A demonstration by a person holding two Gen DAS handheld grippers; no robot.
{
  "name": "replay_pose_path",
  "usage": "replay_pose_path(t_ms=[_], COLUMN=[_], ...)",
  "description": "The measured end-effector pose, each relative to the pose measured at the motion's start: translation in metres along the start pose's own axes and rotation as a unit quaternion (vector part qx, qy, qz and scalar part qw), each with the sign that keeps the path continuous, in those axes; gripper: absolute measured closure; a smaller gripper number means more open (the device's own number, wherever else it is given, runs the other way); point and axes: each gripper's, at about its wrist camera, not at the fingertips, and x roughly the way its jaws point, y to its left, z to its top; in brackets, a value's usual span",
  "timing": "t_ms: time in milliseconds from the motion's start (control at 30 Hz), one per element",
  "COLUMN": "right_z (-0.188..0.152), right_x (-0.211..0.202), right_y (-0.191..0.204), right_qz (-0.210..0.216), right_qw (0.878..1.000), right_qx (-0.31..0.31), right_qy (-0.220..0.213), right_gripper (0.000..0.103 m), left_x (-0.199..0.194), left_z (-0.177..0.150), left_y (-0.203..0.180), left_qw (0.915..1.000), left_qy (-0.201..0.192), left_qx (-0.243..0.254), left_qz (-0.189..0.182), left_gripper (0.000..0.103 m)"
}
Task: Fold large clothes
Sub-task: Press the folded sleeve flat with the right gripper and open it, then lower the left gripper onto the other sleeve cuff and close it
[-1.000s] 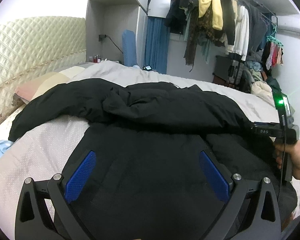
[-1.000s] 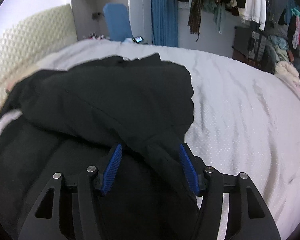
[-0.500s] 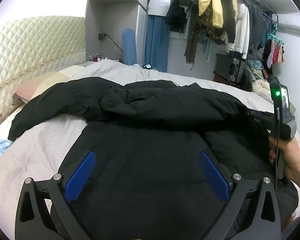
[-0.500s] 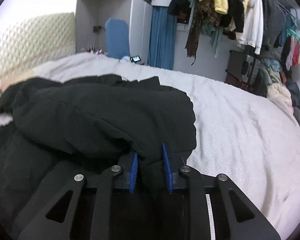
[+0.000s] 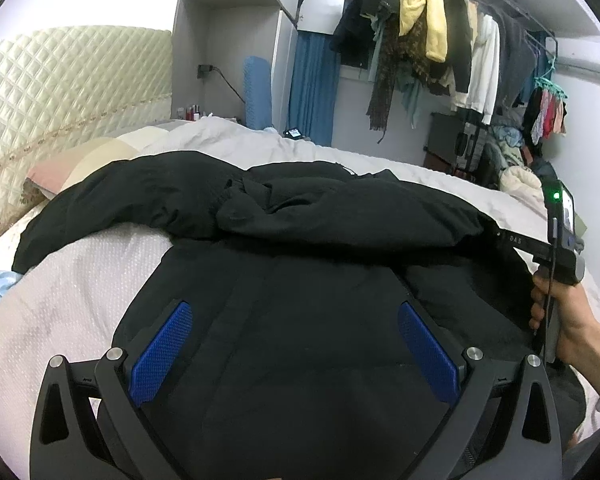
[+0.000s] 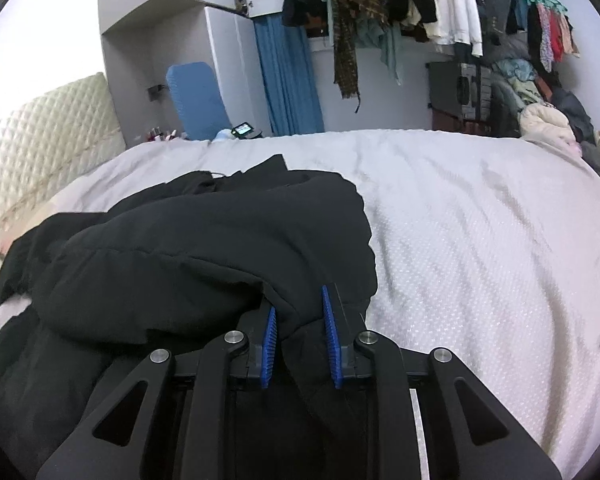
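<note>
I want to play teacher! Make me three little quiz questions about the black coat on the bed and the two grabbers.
1. True or false: the left gripper is wide open, its blue pads pinching nothing.
2. What is bunched between the blue pads of the right gripper?
A. a pillow
B. a fold of the black coat
C. a yellow top
3. What does the coat lie on?

Key
1. True. It sits over the coat with its pads apart.
2. B. A fold of the coat is bunched between the pads, though the jaws are easing open slightly.
3. The bed's pale dotted cover.
</note>
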Motion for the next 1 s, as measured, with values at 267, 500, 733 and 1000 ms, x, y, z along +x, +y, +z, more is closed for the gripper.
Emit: replay_pose_path(t_ms=[267, 500, 733, 1000], right_z=[0.006, 0.010, 0.003, -0.029], right_x=[-0.048, -0.101, -0.140, -0.194], right_y=[0.016, 0.050, 0.056, 0.071], right_qz=[0.005, 0.012, 0.039, 0.059], right_qw=[1.000, 0.995, 0.995, 0.994], right_qx=[-0.022, -0.076, -0.053, -0.035], right_qy=[-0.021, -0.058, -0.074, -0.085], right_gripper=[0.064, 0.046, 0.039, 0.033], left_x=[-0.009, -0.027, -0.042, -0.048], left_z=[0.001, 0.001, 0.000, 0.002], left_y=[-0.006, -0.008, -0.008, -0.005], left_qw=[0.9999, 0.9995, 0.9989, 0.9985], left_qy=[-0.013, -0.030, -0.046, -0.051], left_qx=[0.008, 0.005, 0.009, 0.000], left_qz=[0.001, -0.010, -0.009, -0.021], left_gripper=[0.000, 0.000, 0.000, 0.000])
